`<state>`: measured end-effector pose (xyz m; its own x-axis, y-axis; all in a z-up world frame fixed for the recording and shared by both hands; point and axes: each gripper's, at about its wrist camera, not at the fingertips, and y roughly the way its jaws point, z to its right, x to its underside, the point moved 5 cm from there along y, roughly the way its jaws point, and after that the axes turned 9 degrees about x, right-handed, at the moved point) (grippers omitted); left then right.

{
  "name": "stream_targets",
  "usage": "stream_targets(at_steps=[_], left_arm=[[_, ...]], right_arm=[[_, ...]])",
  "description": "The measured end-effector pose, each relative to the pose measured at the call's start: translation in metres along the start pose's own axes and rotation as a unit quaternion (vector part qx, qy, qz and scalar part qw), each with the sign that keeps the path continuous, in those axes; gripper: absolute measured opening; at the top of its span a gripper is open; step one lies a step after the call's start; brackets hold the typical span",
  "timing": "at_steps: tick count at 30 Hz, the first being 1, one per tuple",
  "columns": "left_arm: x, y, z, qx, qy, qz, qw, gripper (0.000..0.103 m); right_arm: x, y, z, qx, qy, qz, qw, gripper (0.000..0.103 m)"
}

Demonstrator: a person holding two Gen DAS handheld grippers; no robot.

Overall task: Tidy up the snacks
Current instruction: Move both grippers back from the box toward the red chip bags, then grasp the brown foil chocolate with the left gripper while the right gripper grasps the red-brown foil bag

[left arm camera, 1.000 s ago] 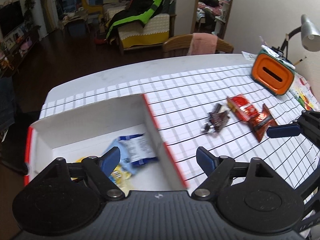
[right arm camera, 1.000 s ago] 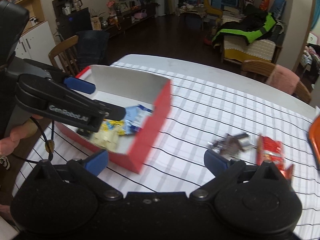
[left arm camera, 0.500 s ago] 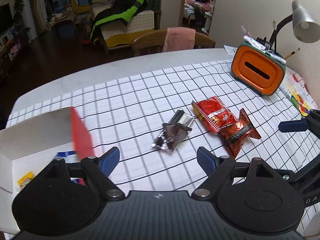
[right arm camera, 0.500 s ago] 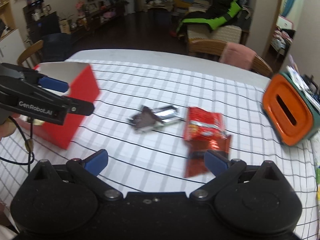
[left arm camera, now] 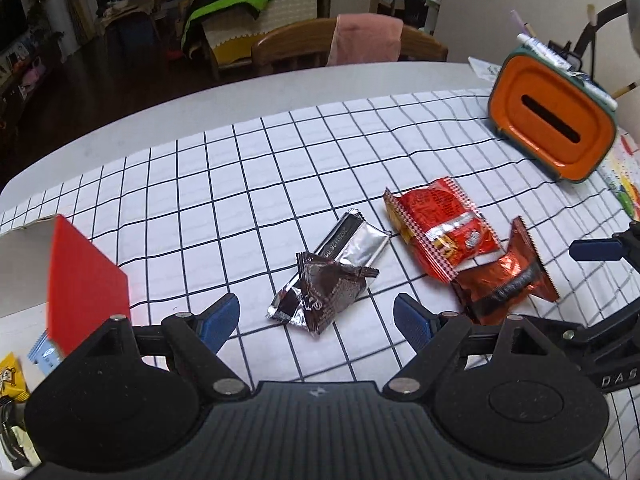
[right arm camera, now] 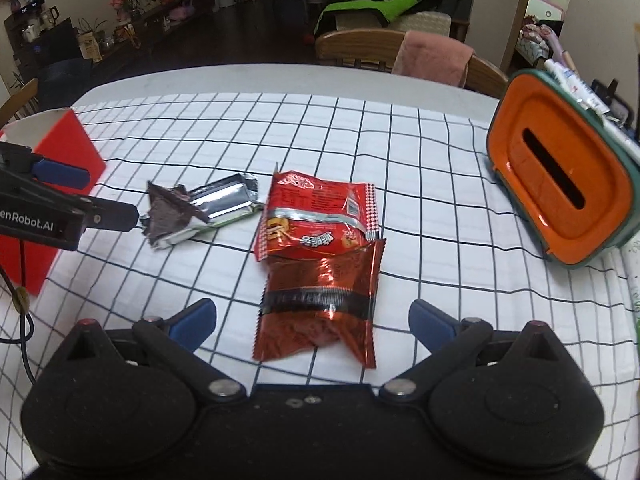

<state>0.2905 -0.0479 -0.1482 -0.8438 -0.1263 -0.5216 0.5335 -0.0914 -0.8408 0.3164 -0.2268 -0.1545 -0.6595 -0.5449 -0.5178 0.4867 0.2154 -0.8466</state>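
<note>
Brown-and-silver wrapper [left arm camera: 328, 272] lies flat, crumpled; red packet [left arm camera: 440, 228] beside it overlaps dark-red foil packet [right arm camera: 320, 300]. Red box [left arm camera: 84, 280] at left.

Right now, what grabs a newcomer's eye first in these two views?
The cluster of loose snacks mid-table on the checked cloth: a bright red packet overlapping a shiny dark-red packet, with a silver-and-brown wrapper just beside them. Next, the orange tissue box propped up at the cloth's far right, and the red box at the left edge. Both tongs, left and right, hang open over the snacks.
</note>
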Motion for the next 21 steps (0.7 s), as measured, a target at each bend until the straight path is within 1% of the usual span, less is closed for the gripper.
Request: stream_targets(at_steps=[8,14,20,21], left_arm=[[-0.009,0.037,-0.001,-0.004,-0.006,-0.028,0.9996,0.084],[-0.012,0.058,0.003,-0.005,0.007,-0.045,0.9989,0.084],[-0.014,0.069,0.005,-0.016,0.021,-0.053,0.9982,0.083],[-0.014,0.071,0.005,-0.017,0.024,-0.054,0.9981,0.08]], right_arm=[[-0.002,0.033,0.001,0.002,0.01,-0.017,1.0,0.103],[-0.002,0.05,0.0,0.005,0.015,-0.025,1.0,0.102],[-0.002,0.057,-0.002,0.006,0.016,-0.028,0.999,0.099],[-0.002,0.057,-0.003,0.004,0.015,-0.029,0.999,0.096]])
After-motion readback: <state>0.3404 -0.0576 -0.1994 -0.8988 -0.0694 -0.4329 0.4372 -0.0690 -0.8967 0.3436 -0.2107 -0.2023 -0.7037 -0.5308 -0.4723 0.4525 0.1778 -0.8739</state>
